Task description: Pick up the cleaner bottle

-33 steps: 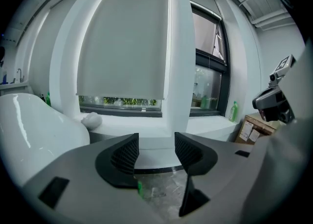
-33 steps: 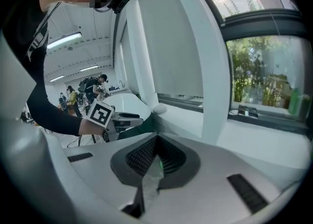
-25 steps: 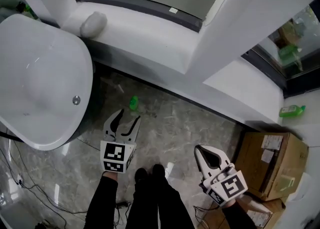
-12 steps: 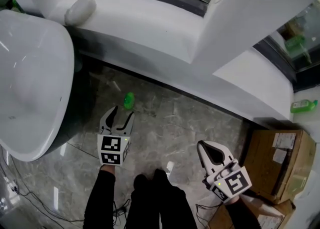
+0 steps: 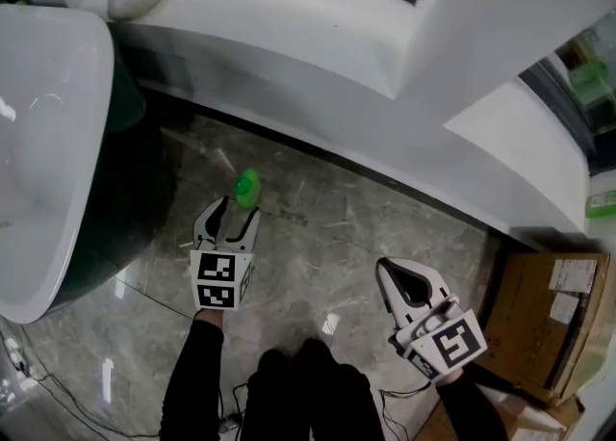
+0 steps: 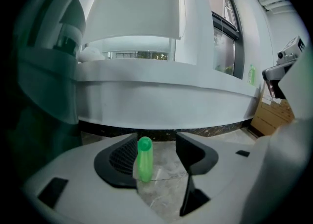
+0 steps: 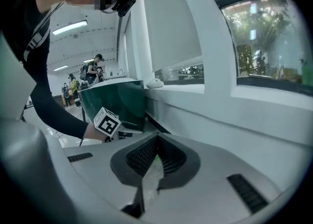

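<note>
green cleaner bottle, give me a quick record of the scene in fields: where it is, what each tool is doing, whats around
bottle: green plastic cleaner bottle, upright on the grey marble floor
left: left tool, jaws apart, bottle between them close to the left jaw, not gripped
right: right tool, jaws together, empty, off to the right of the bottle
around: white bathtub at left, white window ledge behind, brown cardboard box at right
task: bottle not yet lifted
</note>
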### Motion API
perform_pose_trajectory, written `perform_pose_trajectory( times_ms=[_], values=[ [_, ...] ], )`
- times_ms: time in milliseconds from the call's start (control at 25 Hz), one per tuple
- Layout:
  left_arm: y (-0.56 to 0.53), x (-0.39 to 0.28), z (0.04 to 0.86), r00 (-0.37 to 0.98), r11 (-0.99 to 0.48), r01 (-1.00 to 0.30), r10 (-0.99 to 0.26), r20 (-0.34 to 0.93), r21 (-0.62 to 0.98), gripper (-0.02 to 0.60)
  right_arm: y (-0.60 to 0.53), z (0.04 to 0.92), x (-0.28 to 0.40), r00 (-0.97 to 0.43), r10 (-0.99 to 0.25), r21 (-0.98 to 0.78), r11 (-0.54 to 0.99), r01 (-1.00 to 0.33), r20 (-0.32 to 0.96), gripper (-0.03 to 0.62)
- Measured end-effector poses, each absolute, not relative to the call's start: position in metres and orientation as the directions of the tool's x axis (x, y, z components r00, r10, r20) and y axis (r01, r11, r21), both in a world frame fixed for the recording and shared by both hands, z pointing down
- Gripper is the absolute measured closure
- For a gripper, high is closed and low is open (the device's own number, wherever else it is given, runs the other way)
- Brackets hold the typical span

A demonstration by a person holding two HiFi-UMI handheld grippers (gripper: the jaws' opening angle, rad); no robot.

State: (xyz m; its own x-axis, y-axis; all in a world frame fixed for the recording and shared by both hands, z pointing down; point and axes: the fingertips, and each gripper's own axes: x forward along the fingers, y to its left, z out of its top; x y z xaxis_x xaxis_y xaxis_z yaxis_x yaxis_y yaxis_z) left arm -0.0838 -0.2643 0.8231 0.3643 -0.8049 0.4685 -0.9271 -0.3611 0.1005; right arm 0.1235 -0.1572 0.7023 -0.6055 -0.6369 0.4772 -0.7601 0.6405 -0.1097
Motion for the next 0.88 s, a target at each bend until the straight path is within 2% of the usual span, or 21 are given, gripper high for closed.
perform_pose_trajectory(
  times_ms=[880],
  values=[
    [-0.296,-0.100,0.948,0.337,-0.315,-0.940,-0.807,0.485,0.129,0.336,-0.192,0.811,0.128,-0.615,-0.652,-0.089,0.651,-0.754,0.444,0.591]
  ],
)
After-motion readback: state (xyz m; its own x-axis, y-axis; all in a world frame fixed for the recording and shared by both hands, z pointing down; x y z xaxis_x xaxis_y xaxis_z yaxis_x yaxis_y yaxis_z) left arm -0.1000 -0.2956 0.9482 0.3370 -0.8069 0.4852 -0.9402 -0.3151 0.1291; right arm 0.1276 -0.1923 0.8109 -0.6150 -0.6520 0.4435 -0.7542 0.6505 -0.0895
